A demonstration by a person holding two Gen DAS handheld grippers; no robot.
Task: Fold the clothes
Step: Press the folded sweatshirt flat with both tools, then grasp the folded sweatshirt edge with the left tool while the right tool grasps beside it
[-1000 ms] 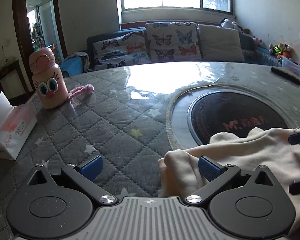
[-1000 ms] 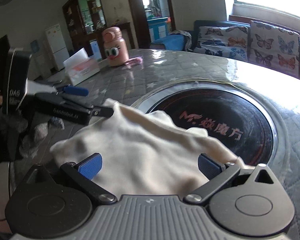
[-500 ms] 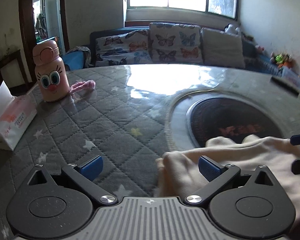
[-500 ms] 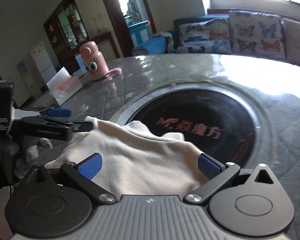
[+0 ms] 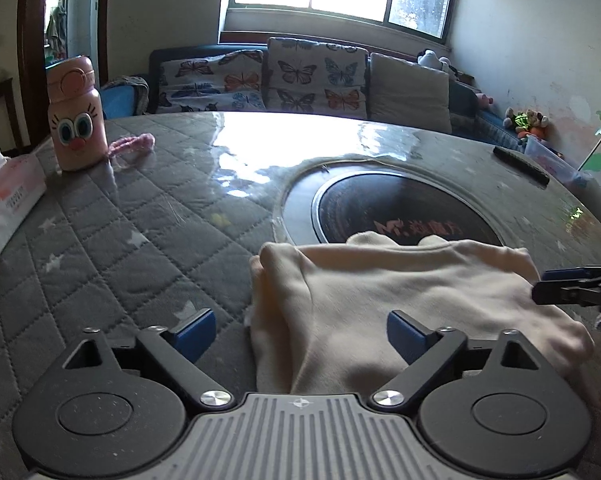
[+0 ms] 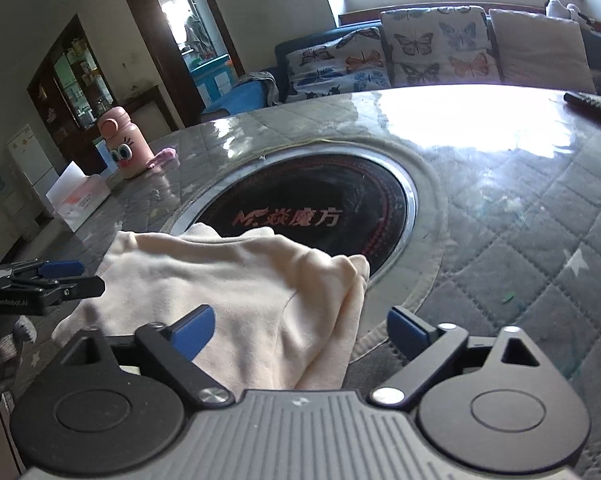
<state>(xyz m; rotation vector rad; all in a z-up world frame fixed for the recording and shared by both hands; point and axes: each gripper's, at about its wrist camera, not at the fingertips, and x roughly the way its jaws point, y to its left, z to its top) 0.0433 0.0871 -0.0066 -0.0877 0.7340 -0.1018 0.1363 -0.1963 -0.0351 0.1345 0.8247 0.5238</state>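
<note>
Here we hold both grippers low over the near edge of the table (image 5: pixel 148 216), one at each side of the garment (image 5: pixel 400 292). The cream garment lies bunched on the quilted cover, its far edge lapping onto the dark round cooktop (image 5: pixel 404 208) set in the table's middle.

Our left gripper (image 5: pixel 300 330) has its jaws wide but closing; the garment's left folded edge sits between the blue pads, which do not press it. Our right gripper (image 6: pixel 298 330) is likewise wide and closing, with the garment's right edge between its pads, not yet pinched. Each gripper shows at the side of the other's view.

Far left on the table stand a pink bottle (image 5: pixel 74 114) and a tissue pack (image 5: pixel 8 196). A sofa (image 5: pixel 300 76) lies beyond.
</note>
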